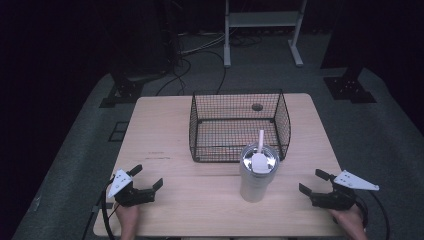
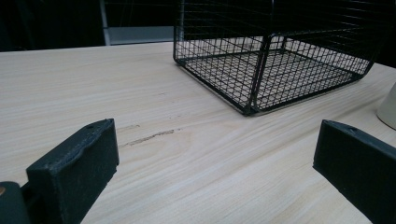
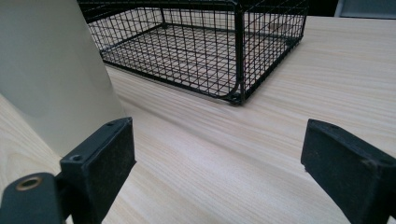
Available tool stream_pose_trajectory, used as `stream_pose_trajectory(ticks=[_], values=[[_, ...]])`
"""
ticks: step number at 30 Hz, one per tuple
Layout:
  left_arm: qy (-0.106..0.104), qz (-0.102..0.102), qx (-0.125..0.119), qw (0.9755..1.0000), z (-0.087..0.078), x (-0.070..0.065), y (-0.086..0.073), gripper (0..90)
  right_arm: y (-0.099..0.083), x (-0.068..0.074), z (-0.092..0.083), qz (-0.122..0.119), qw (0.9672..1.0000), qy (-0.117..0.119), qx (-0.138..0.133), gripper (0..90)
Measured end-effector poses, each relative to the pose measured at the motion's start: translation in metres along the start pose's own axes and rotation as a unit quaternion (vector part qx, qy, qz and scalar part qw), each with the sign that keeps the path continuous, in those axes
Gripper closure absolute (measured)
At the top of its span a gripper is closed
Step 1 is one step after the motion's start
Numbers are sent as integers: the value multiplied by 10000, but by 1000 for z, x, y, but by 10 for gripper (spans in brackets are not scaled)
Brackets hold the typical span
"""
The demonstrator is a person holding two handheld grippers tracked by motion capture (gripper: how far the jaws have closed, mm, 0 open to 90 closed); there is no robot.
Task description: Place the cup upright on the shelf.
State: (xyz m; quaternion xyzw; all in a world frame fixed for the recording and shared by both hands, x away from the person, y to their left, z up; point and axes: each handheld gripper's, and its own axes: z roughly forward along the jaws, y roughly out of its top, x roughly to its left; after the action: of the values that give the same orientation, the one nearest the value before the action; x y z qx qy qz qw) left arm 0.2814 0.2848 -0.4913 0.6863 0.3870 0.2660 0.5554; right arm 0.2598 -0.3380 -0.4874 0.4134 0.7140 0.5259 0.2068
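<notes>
One wire basket (image 1: 239, 125) sits on the wooden table (image 1: 165, 125), and one pale cup (image 1: 257, 175) with a shiny lid and one white straw (image 1: 260, 141) stands just in front of the basket's front right corner. Two grippers rest nearer the person than the basket: the left gripper (image 1: 148, 179) and the right gripper (image 1: 312, 182), both with jaws spread wide and holding nothing, well apart from the cup.

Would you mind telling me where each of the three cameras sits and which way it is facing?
High view: above the person's side, looking forward and down on the table; both hands, left gripper and right gripper show.
Left gripper view: low on that gripper, facing the wire basket; its open jaws show.
Right gripper view: low on that gripper, facing the basket, tumbler at left; its open jaws show.
All three share the basket and tumbler.
</notes>
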Motion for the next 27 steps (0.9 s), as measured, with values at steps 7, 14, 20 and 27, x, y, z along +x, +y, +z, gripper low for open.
stream_pose_trajectory(ticks=[7, 14, 20, 27], values=[[-2, 15, 9, 10000, 0, -1, 0, 0, 1, 2, -1, -61, 10000, 64, -22, 92], [-20, 16, -10, 10000, -1, -1, 0, 0, 16, 15, -4, -224, 9993, 246, -161, 92], [-18, 13, -7, 10000, -1, -1, -1, 0, 24, 27, -1, -432, 9977, 500, -122, 91], [-20, 18, -5, 10000, -1, -1, -1, 0, 28, 36, 3, -577, 9961, 658, -49, 91]])
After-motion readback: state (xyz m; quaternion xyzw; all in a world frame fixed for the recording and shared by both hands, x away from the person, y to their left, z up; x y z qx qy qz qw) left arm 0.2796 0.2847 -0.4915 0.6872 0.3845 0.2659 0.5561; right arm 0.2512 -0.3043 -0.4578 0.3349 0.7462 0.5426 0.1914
